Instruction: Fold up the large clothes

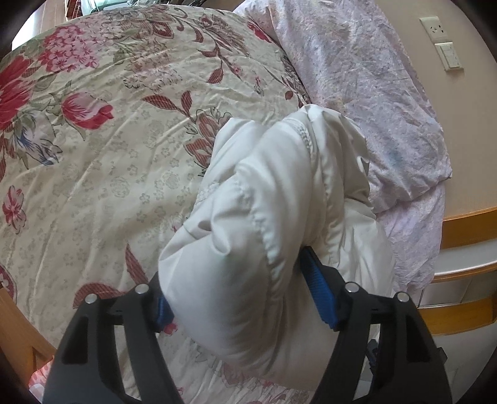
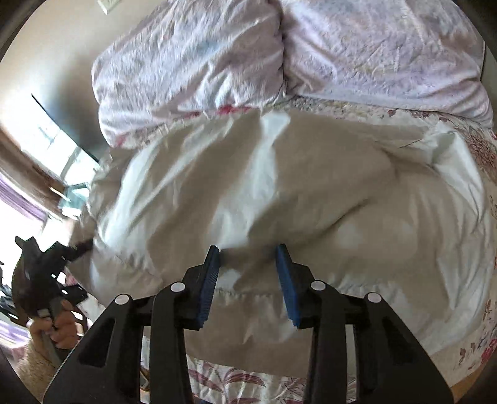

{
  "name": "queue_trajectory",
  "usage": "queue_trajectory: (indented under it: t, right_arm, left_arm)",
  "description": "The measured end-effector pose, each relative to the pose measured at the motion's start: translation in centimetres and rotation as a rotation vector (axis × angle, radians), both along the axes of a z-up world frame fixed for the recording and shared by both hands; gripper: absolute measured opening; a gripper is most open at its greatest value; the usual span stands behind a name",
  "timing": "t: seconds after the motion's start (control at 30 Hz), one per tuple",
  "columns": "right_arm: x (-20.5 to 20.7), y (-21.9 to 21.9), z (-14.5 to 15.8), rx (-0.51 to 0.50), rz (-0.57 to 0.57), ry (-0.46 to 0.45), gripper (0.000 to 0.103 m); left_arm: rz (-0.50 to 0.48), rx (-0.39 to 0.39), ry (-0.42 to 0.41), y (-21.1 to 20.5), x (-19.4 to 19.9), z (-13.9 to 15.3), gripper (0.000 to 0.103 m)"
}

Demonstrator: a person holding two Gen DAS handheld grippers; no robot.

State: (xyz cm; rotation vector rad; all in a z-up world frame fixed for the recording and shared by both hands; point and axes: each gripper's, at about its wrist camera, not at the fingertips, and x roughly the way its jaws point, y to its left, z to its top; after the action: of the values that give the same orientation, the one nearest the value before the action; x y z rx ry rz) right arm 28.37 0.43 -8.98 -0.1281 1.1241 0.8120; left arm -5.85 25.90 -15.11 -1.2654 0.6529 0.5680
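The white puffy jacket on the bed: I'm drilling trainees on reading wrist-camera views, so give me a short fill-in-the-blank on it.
1. The white puffy jacket lies on a bedspread printed with ____.
2. Both grippers have pads coloured ____.
3. A bulky fold of the jacket sits between the fingers of the ____ gripper.
4. On the wall, a socket sits above a light ____.

Missing words: flowers; blue; left; switch

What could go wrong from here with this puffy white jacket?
The left tool straddles a thick roll of the white jacket; if not clamped, the padding could spring out. The right tool hangs open above the jacket, so a closing bite might catch the floral bedspread underneath too.
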Motion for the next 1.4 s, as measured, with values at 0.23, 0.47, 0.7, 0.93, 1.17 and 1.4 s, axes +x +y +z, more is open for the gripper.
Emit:
queue_trajectory:
  t: [0.23, 0.47, 0.7, 0.93, 1.17, 1.4]
  right_arm:
    - [0.3, 1.0, -2.8, -0.079, 0.003, 0.011, 0.04]
    - [-0.1, 2.3, -5.0, -0.136, 0.031, -0.019, 0.041]
    - [-0.1, 2.4, -5.6, -0.143, 0.038, -0.02, 0.042]
    - [-0.1, 2.5, -5.9, -0.145, 0.041, -0.023, 0.042]
    - [0.2, 3.0, -5.9, -0.15, 0.04, -0.024, 0.042]
    - [0.4, 3.1, -6.1, -0.14, 0.04, -0.012, 0.042]
  left_arm:
    - [-0.003, -0.013, 0.001, 0.1, 0.7, -0.6, 0.075]
    - [0.018, -0.024, -0.012, 0.1, 1.3, -0.9, 0.075]
    - [0.026, -0.005, -0.048, 0.1, 1.4, -0.1, 0.048]
    - [-0.018, 0.057, -0.095, -0.5, 1.8, 2.3, 0.034]
    - [-0.136, 0.187, -0.193, -2.5, 3.8, 7.4, 0.032]
    - [-0.326, 0.336, -0.299, -6.9, 7.5, 13.2, 0.032]
